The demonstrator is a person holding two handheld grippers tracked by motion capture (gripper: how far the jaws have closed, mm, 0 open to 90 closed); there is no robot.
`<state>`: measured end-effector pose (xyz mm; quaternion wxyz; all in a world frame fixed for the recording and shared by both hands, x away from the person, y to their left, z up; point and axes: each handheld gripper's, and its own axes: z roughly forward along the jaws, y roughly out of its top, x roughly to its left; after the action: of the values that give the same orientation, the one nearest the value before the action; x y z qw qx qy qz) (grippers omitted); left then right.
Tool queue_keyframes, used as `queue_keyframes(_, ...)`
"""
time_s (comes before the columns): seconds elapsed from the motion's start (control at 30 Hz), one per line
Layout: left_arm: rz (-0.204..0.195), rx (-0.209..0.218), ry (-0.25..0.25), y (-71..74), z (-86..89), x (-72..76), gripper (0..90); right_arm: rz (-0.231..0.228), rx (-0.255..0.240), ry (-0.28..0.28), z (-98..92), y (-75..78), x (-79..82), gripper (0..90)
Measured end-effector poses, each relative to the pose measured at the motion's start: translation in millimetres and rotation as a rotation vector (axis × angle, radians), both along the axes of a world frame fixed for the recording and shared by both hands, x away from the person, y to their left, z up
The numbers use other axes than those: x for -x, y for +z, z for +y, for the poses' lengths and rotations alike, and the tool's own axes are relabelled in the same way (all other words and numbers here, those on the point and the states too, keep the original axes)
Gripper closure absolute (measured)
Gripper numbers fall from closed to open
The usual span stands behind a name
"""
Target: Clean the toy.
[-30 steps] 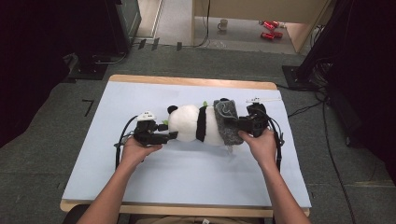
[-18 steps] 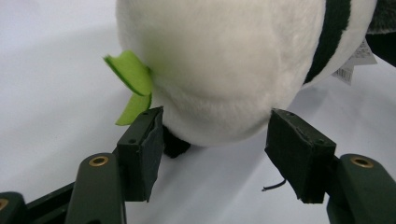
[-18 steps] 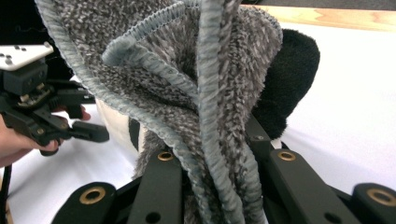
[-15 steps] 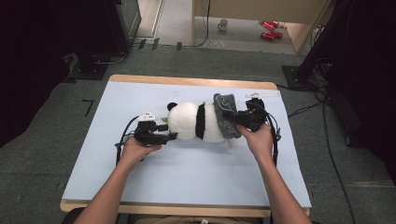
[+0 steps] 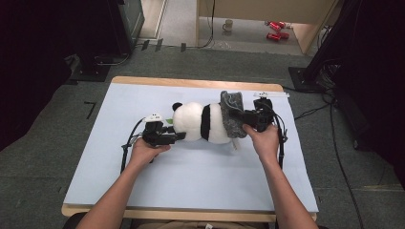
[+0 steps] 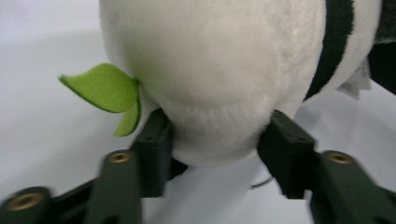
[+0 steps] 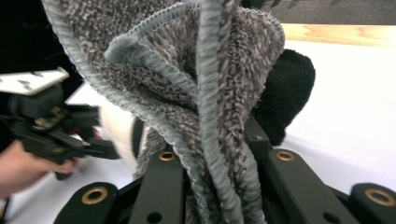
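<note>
so, left gripper (image 5: 177, 137) fingers (image 6: 152, 149) sit either side of the panda plush (image 5: 200, 123) head, pads pressing into the white fur in the left gripper view; they've just been closing, with the head between them. looks like a fresh clamp on the head end. a green felt leaf (image 6: 107, 88) sticks out beside one finger. right gripper (image 5: 239, 118) fingers (image 7: 161, 184) are clamped tight on the bunched rim of a grey knit garment (image 5: 232, 113), folds of it squeezed between them in the right gripper view, a black plush paw (image 7: 287, 88) just behind.

outward: panda lies on its side mid-surface on the pale blue surface (image 5: 143, 191), head toward the left hand (image 5: 143, 151), garment wrapped on its rear end by the right hand (image 5: 261, 139).

progress, my read: garment covers the bottom part, not past the black band. holding the head is done; pulling the knit further along, or off, is left — can't tell which way.
</note>
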<state>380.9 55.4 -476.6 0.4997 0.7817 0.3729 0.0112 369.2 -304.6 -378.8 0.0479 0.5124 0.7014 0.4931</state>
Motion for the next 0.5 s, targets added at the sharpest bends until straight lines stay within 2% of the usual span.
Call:
queue_keyframes(0.17, 0.071, -0.001, 0.007, 6.7, -1.6, 1.5, 69.5, -0.022, -0.007, 0.030, 10.7, 13.3, 7.1, 76.9)
queue_keyframes(0.27, 0.101, -0.004, -0.003, 10.7, -3.0, 5.8, 72.0, -0.032, -0.018, 0.074, 25.1, 19.5, 12.2, 76.9)
queue_keyframes(0.33, 0.094, -0.011, 0.005, 14.6, -2.5, 12.2, 73.2, -0.037, -0.007, 0.108, 37.9, 21.2, 15.6, 77.0)
queue_keyframes(0.4, 0.113, 0.012, 0.003, 16.7, 0.3, 18.5, 73.8, -0.035, -0.001, 0.142, 51.2, 20.4, 19.0, 77.0)
queue_keyframes(0.5, 0.138, 0.021, 0.003, 22.0, 2.7, 29.0, 74.2, -0.025, 0.011, 0.194, 69.4, 17.5, 23.1, 77.0)
